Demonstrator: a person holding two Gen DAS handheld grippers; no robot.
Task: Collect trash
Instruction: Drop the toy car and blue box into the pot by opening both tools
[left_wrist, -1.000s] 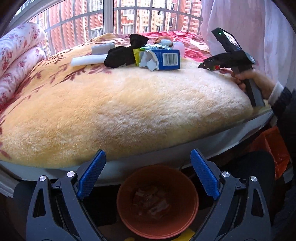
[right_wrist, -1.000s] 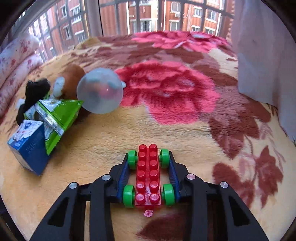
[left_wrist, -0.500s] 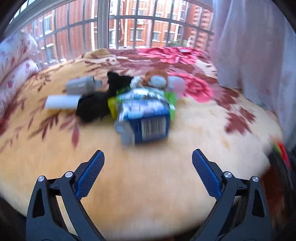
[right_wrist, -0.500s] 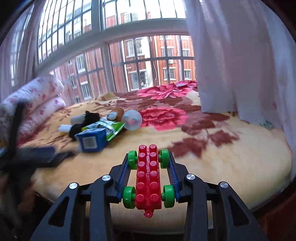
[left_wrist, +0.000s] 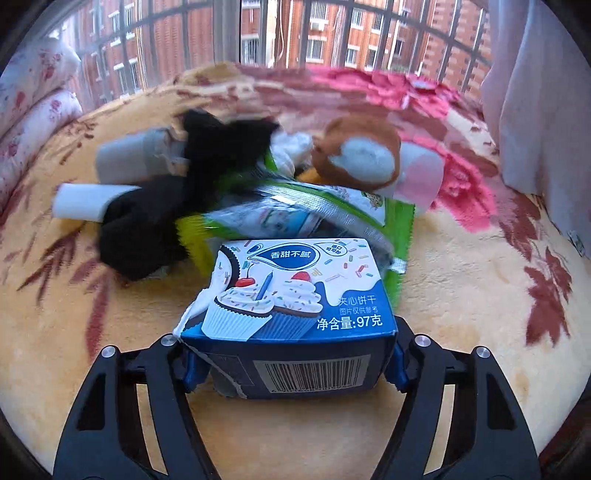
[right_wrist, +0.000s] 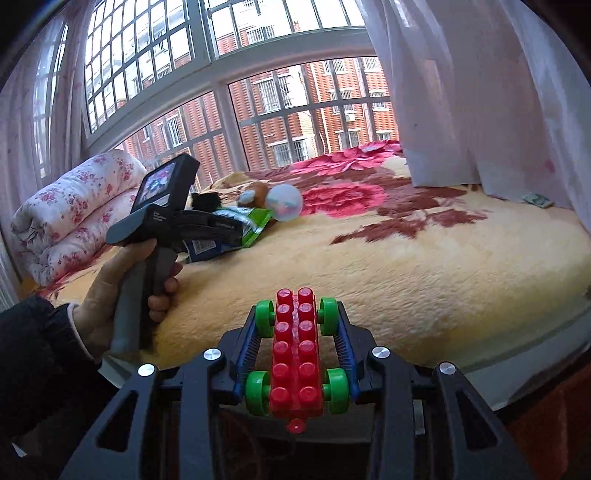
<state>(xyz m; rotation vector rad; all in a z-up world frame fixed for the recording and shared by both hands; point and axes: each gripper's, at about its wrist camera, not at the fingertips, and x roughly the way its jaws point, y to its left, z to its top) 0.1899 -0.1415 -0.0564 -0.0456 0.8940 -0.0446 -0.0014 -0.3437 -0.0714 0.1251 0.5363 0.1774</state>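
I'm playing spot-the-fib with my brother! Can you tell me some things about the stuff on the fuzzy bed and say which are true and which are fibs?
1. The right gripper holds a red toy brick car with green wheels. True.
2. The blue cardboard biscuit box sits between the left gripper's closing jaws. True.
3. The green foil snack bag lies on the floor. False: it lies on the yellow flowered plush blanket.
4. The brown plush toy is in the right gripper. False: it lies behind the bag.
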